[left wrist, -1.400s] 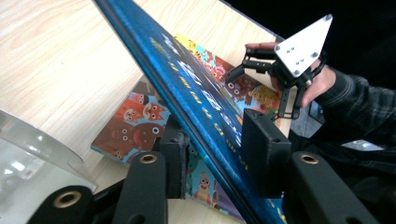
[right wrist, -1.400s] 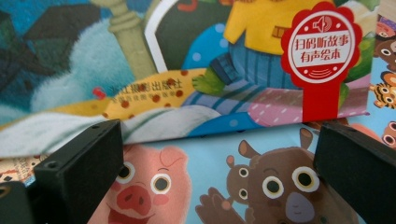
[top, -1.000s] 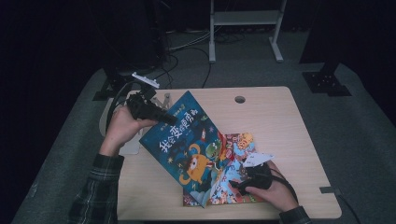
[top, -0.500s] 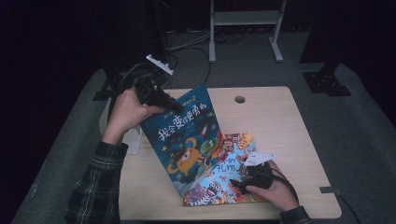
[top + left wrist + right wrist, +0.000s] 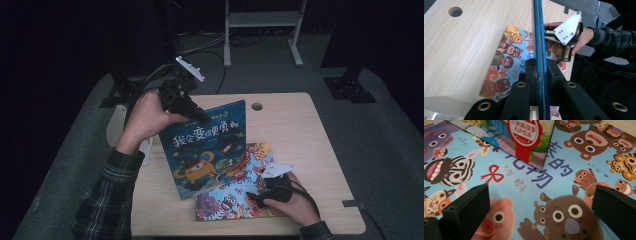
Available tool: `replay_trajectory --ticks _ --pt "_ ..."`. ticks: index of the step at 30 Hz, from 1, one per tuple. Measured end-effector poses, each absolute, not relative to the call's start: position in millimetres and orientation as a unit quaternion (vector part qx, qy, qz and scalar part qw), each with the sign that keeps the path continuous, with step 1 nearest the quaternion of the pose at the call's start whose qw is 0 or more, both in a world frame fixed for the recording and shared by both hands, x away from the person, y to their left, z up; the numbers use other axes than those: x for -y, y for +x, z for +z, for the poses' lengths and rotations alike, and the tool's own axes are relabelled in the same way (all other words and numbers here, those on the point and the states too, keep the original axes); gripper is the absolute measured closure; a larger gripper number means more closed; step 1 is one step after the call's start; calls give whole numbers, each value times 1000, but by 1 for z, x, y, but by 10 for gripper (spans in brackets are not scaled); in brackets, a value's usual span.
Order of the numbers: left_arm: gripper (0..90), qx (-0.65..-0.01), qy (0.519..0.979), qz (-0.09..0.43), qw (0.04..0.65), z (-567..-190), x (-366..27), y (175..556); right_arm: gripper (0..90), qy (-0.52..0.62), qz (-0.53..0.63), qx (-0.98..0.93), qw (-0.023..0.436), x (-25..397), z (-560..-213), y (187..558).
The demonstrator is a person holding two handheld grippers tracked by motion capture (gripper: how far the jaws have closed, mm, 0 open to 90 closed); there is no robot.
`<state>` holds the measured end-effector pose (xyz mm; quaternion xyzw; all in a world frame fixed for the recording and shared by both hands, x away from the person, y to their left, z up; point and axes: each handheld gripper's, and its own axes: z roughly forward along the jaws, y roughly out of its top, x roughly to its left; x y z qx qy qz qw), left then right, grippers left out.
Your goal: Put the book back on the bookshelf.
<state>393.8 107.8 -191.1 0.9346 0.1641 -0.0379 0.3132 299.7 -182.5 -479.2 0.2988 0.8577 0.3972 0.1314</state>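
A blue picture book (image 5: 210, 147) stands tilted, its lower edge resting on an animal-covered book (image 5: 235, 200) that lies flat on the wooden table (image 5: 300, 135). My left gripper (image 5: 197, 114) is shut on the blue book's upper left corner. In the left gripper view the jaws pinch the book's thin blue edge (image 5: 539, 72), with the animal book (image 5: 506, 65) below. My right gripper (image 5: 254, 195) rests on the animal book's right part. Seen from the right gripper (image 5: 540, 195), the jaws stand wide open over the animal cover (image 5: 564, 215), and the blue book's underside (image 5: 524, 135) hangs ahead.
A round cable hole (image 5: 257, 106) sits near the table's far edge. Bare wood lies to the right and far left of the books. Beyond the table are a metal stand (image 5: 260, 20), cables and dark floor. The right hand and its white plate (image 5: 567, 27) show past the book.
My left gripper has risen and shifted right, swinging the blue book from a slanted lie to a more upright, squarer stance. The right gripper has stayed put on the animal book.
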Motion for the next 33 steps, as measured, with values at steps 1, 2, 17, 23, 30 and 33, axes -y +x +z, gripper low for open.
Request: replay_trajectory --ticks 1,2,17,23,30,33 --pt "821 -161 936 -40 310 -190 -106 393 9 299 398 -858 132 183 -479 300" --pt "822 -153 939 -39 306 -188 -103 390 9 298 398 -858 132 183 -479 300" --pt "822 -186 926 6 328 -164 -140 371 9 297 401 -856 134 183 -480 300" --pt "822 -215 920 18 328 -162 -163 368 9 295 402 -856 136 183 -480 300" --pt "821 -248 914 31 320 -161 -199 366 9 297 407 -853 135 184 -481 299" --pt "821 -257 912 33 319 -161 -207 366 9 298 407 -853 134 184 -481 299"
